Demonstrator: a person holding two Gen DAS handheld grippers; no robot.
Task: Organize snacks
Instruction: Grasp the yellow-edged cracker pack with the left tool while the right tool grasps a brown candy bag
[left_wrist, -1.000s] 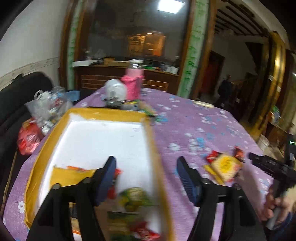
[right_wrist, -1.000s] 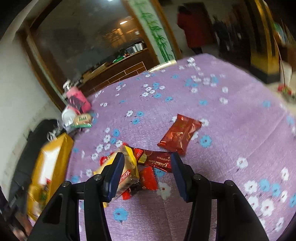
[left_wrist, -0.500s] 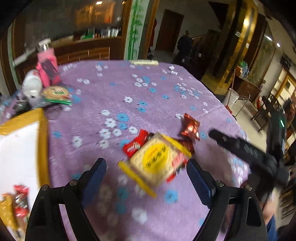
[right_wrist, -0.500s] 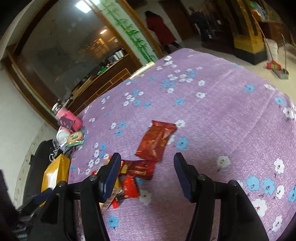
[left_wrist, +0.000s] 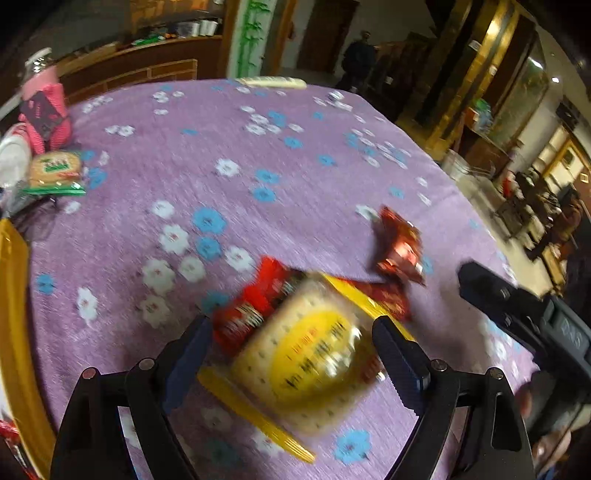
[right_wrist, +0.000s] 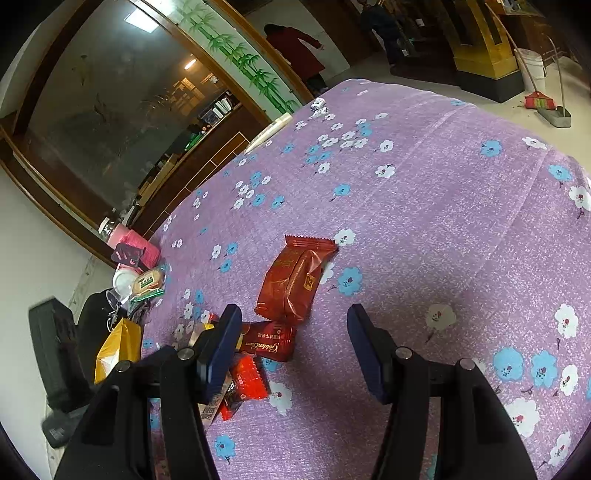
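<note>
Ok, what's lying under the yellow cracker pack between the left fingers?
The yellow cracker pack overlaps red snack wrappers; their ends stick out at its left and far side. How many there are, and anything fully beneath it, stays covered.

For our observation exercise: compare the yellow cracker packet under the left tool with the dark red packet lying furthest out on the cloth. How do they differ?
The yellow cracker packet is clear with yellow edges, showing a pale round cracker; the dark red packet is opaque foil. The cracker packet lies on other red snacks; the dark red packet lies alone on the purple cloth. The cracker packet looks broader. Both are sealed and ungripped.
</note>
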